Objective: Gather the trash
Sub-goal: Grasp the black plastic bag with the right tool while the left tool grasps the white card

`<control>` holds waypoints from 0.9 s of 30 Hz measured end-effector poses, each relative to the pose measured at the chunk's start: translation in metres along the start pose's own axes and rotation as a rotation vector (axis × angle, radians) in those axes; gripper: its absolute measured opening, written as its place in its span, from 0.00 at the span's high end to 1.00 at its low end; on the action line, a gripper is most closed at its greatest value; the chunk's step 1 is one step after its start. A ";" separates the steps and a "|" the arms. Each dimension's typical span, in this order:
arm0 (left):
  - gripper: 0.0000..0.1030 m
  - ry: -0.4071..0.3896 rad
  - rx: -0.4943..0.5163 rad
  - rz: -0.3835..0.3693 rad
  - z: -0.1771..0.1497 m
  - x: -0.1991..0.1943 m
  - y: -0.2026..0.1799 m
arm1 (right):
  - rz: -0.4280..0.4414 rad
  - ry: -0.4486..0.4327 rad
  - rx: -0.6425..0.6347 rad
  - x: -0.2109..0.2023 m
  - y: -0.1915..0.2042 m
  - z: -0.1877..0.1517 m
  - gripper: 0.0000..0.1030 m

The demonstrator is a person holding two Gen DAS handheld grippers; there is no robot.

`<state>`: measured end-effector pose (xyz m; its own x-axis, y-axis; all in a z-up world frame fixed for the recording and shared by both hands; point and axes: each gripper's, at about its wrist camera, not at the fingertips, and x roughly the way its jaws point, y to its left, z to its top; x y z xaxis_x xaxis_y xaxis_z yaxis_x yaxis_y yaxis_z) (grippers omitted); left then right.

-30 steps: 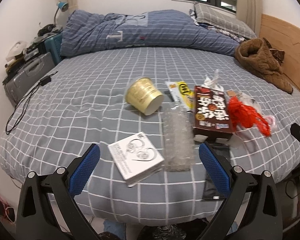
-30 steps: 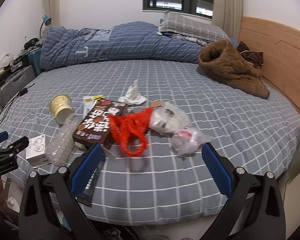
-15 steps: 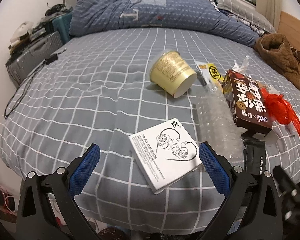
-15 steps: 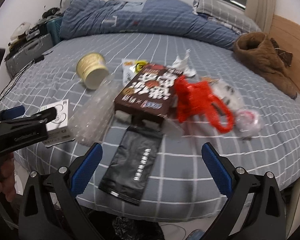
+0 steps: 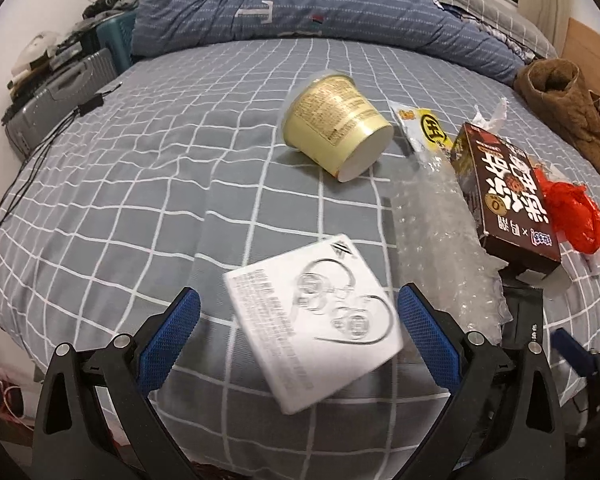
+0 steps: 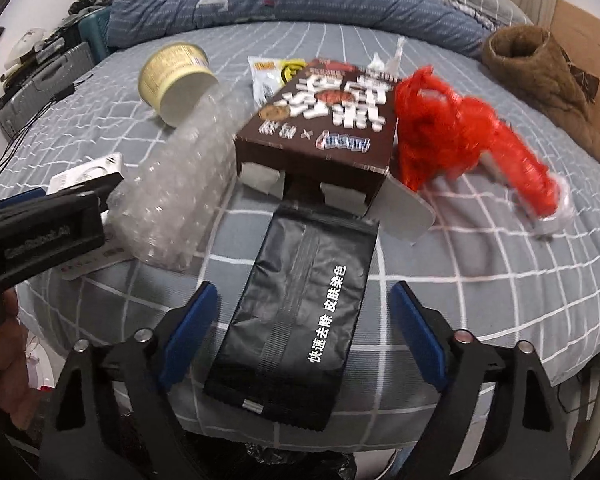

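The white earphone box at nine o'clock sits mostly hidden behind the left gripper and the bubble wrap. The red net bag at two o'clock is smeared with blur. The brown jacket runs off at three o'clock.
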<state>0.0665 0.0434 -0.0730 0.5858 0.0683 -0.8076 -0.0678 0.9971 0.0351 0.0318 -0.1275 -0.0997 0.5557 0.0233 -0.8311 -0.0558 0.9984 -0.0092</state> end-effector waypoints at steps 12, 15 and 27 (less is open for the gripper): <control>0.13 0.005 -0.024 -0.014 0.000 0.006 0.001 | -0.016 0.016 -0.006 0.004 -0.001 0.003 0.40; 0.16 0.010 -0.028 -0.024 -0.001 0.007 0.000 | -0.014 0.015 -0.011 0.003 -0.001 0.003 0.43; 0.16 0.010 -0.083 0.003 0.000 0.009 0.010 | 0.001 0.005 -0.025 0.000 -0.003 0.003 0.50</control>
<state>0.0708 0.0540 -0.0803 0.5773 0.0708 -0.8134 -0.1367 0.9906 -0.0107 0.0345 -0.1306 -0.0982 0.5514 0.0242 -0.8339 -0.0768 0.9968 -0.0219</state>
